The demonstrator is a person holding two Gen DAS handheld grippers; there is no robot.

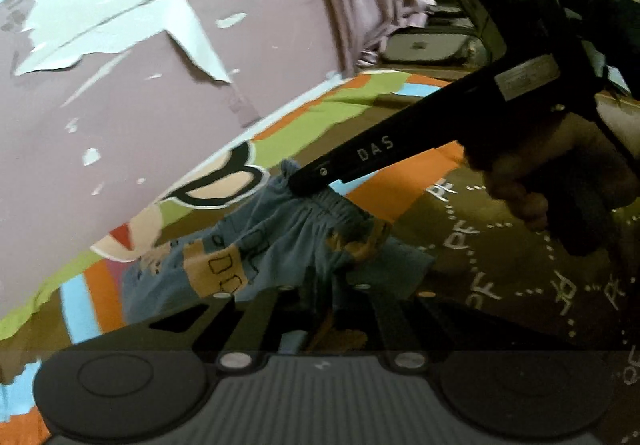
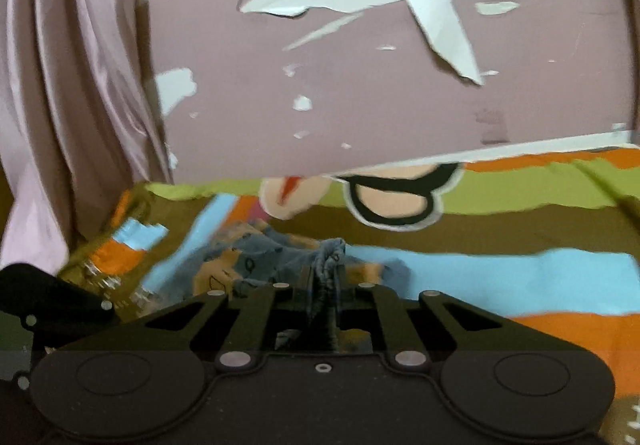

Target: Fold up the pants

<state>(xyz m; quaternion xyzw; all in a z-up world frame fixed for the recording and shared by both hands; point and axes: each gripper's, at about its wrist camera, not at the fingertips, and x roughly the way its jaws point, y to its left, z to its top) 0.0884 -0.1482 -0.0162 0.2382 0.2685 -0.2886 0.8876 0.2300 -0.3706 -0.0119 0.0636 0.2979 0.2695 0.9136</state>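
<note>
Both views dim, indoor light, colours murky. Heavy fisheye bend, black corners at 10 & 2 o'clock. Motion blur smears the striped bedsheet (image 2: pixel 500 285) towards 9 o'clock in right wrist view. Lower band darker. No glare.

Bedsheet (image 2: pixel 500 273) to the right of the pants (image 1: pixel 280 245) is flat and bare, so there's free room to pass there. Wall (image 2: pixel 320 85) w/ peeling paint closes off the far edge just behind. Curtain (image 2: pixel 60 105) blocks the left side in the right wrist view. In the left wrist view the right gripper (image 1: pixel 304 181) and hand (image 1: pixel 520 181) cross above the pants.
</note>
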